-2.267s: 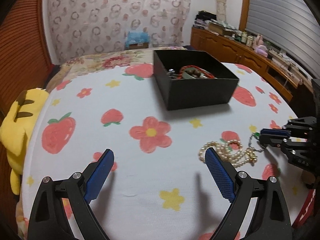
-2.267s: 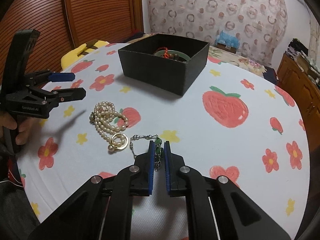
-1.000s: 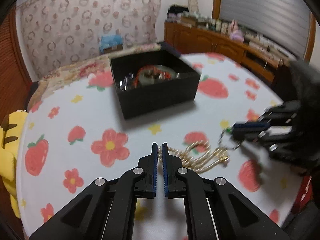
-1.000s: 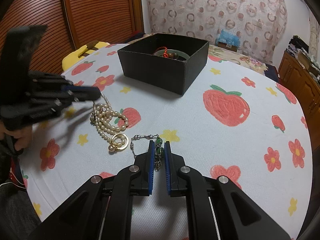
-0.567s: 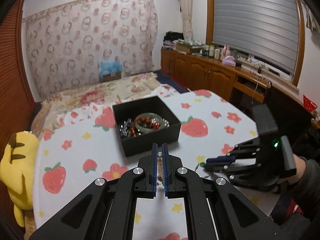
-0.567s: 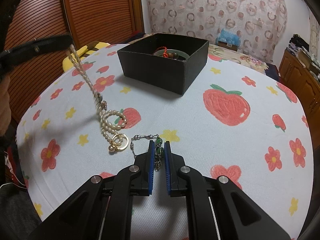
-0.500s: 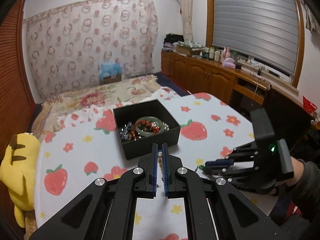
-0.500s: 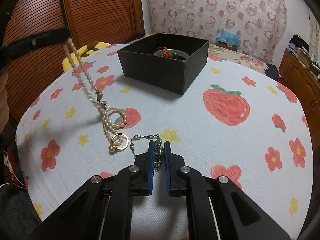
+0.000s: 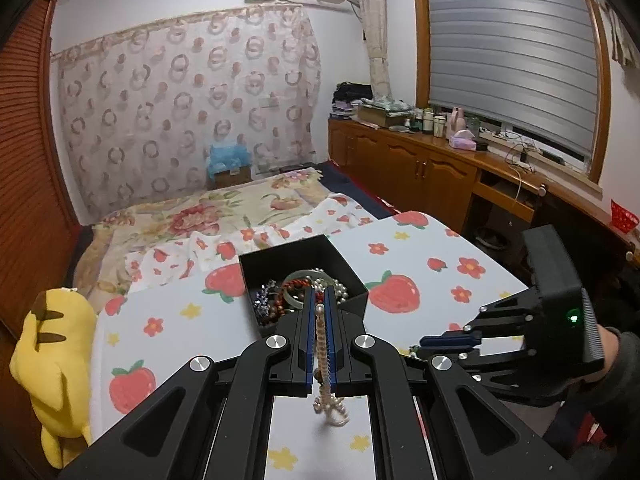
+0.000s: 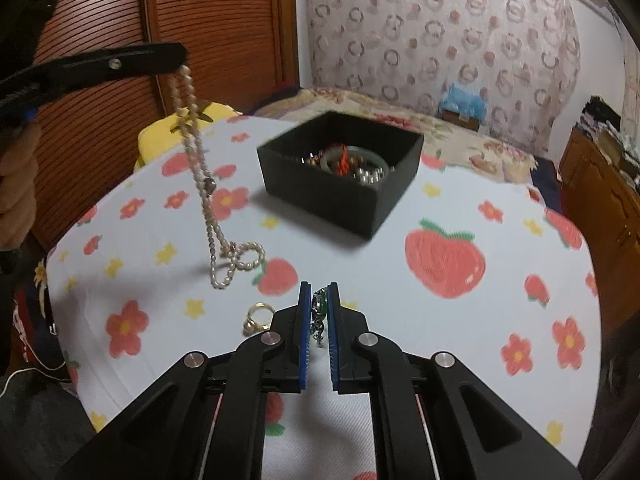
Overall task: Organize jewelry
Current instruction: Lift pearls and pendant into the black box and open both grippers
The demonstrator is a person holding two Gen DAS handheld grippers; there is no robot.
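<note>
The pearl necklace (image 10: 208, 196) hangs from my left tool (image 9: 319, 312), whose blue pads are closed tight on its upper end; the strand drops in a doubled line, and its lowest loops hang just above the desk (image 10: 460, 320) near the left edge, though I cannot tell whether they touch the cloth. In the left wrist view the beads run down between the pads and end in a small knot of loops below them. My right tool (image 10: 319, 304) is pinched on a thin chain with a green bead (image 10: 319, 308), near the desk's front edge. Just left of that tool a gold ring (image 10: 258, 316) lies on the strawberry-and-flower cloth. Farther back, toward the desk's far edge, stands the black box (image 10: 340, 196), open at the top, with a green bangle, red beads and silver pieces piled inside. My left hand (image 10: 16, 184) grips the tool's handle off the left edge. A yellow plush toy (image 9: 52, 364) sits beside the desk, and a bed with a floral cover (image 9: 192, 212) lies beyond.
</note>
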